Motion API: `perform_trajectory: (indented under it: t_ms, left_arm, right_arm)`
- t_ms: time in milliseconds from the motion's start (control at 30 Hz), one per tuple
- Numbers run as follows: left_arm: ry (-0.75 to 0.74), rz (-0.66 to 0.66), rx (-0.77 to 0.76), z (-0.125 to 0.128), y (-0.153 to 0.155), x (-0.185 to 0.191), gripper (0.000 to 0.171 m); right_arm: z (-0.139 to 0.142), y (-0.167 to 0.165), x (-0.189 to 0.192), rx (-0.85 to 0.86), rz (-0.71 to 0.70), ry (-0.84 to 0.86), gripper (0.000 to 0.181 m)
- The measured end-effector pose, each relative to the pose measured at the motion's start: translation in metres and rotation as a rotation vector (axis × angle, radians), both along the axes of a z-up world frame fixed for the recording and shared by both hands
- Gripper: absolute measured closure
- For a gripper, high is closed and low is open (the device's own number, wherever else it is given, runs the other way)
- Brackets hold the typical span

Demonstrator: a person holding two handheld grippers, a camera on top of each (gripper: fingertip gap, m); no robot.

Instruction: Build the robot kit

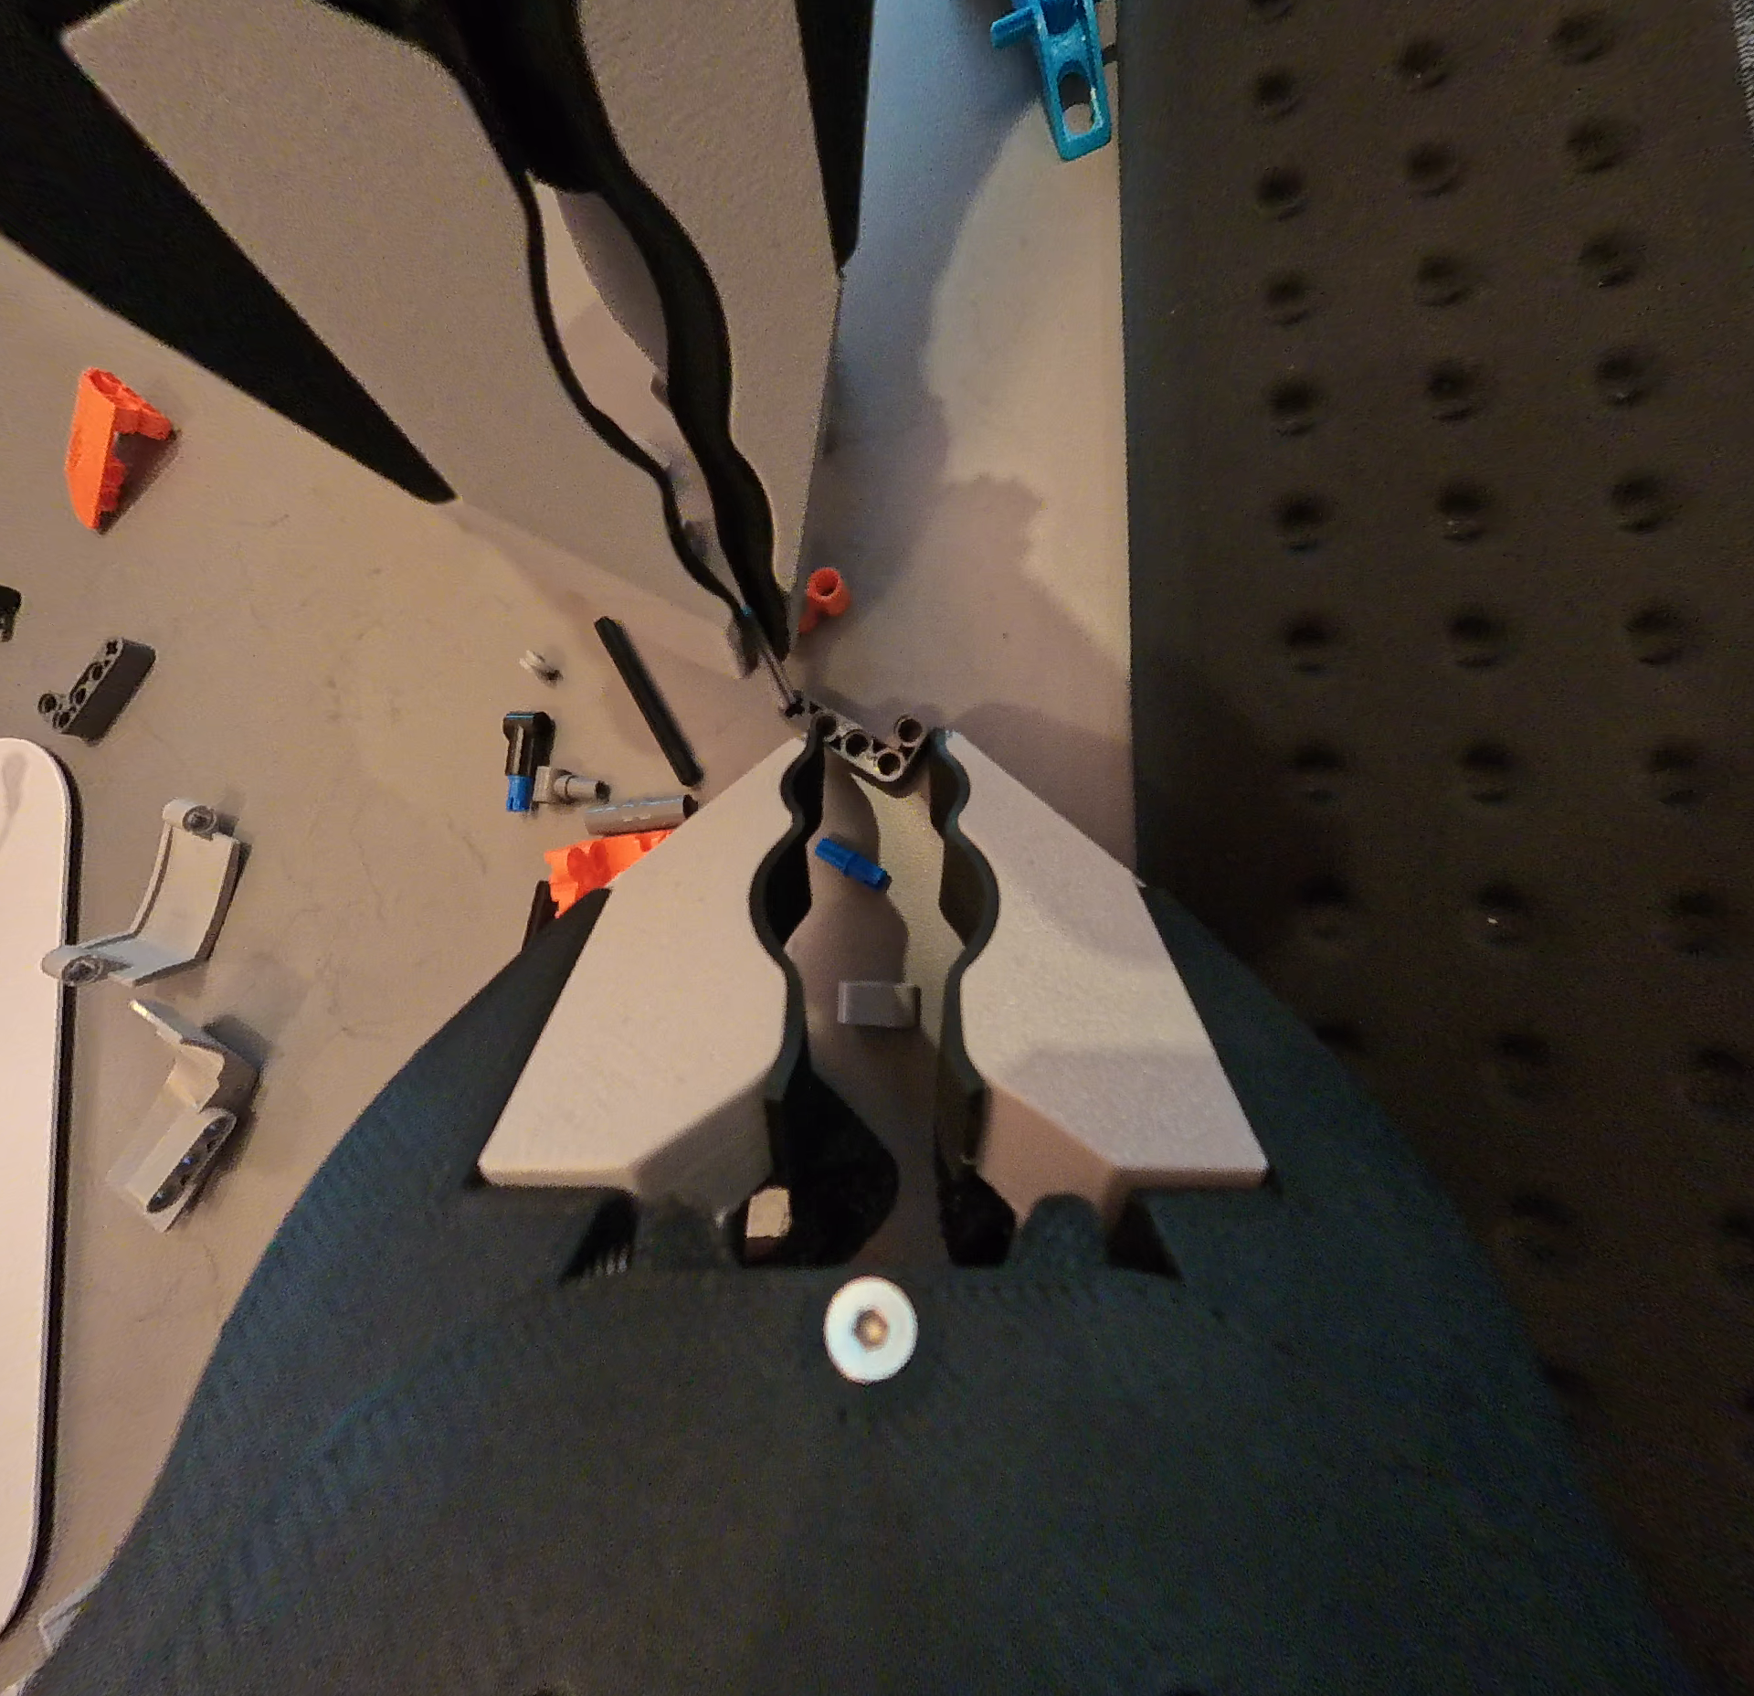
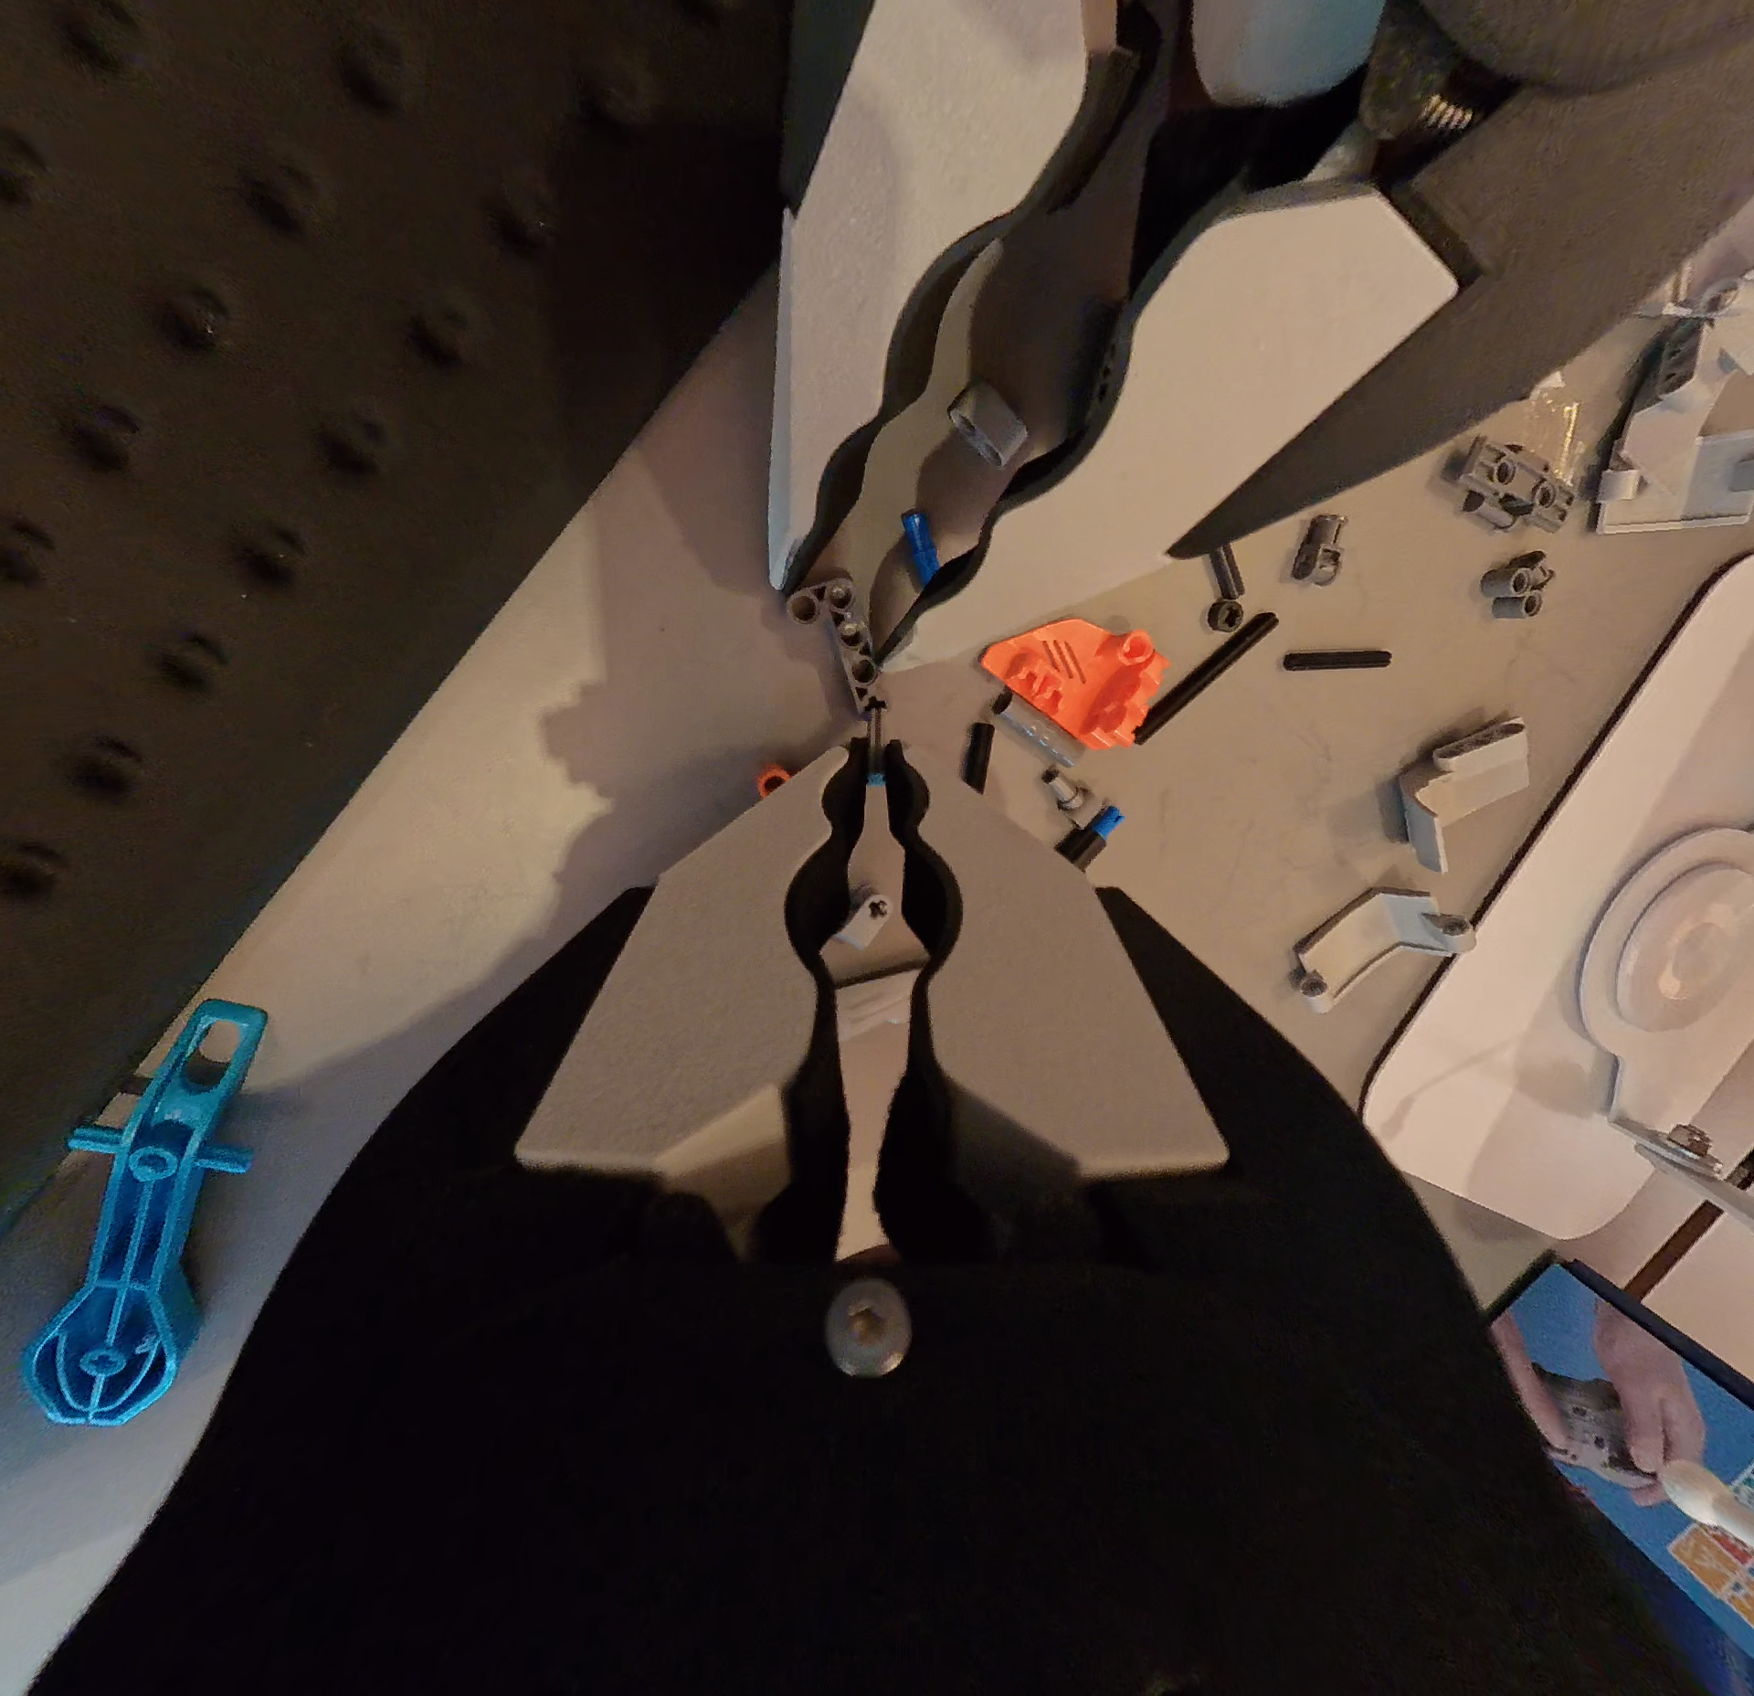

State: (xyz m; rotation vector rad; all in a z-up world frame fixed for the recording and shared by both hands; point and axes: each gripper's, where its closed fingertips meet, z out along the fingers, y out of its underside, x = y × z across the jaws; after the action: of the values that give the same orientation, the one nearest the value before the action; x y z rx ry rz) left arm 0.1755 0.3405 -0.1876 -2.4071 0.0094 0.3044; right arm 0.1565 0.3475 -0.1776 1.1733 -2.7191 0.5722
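Note:
My left gripper is shut on a dark grey L-shaped beam with holes, pinched at its fingertips just above the table. My right gripper is shut on a thin black axle with a blue collar. The axle's tip meets the end of the beam. The two grippers face each other tip to tip; the right one comes in from the top of the left wrist view. A blue pin and a small grey connector lie on the table under the left fingers.
Loose parts lie about: an orange panel, black axles, grey curved panels, a small orange piece. A blue plastic tool lies by a black dimpled mat. A white tray and a blue booklet lie opposite. Less than 4 cm separates the two grippers' tips. From the left gripper's tips to the small grey connector is close to 5 centimetres. My right wrist view looks at it from another angle.

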Motion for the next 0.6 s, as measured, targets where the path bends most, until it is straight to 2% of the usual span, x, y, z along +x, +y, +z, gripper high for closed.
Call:
perform_trajectory:
  t_ms: [267, 600]
  left_arm:
    - [0.001, -0.011, 0.005, -0.0001, 0.0006, 0.0002, 0.152]
    - [-0.001, -0.014, 0.006, -0.0002, 0.0013, -0.0003, 0.152]
  right_arm:
    - [-0.0012, -0.0006, 0.0017, 0.009, 0.017, 0.052, 0.18]
    - [-0.0009, 0.0003, 0.0012, 0.062, 0.065, 0.264, 0.18]
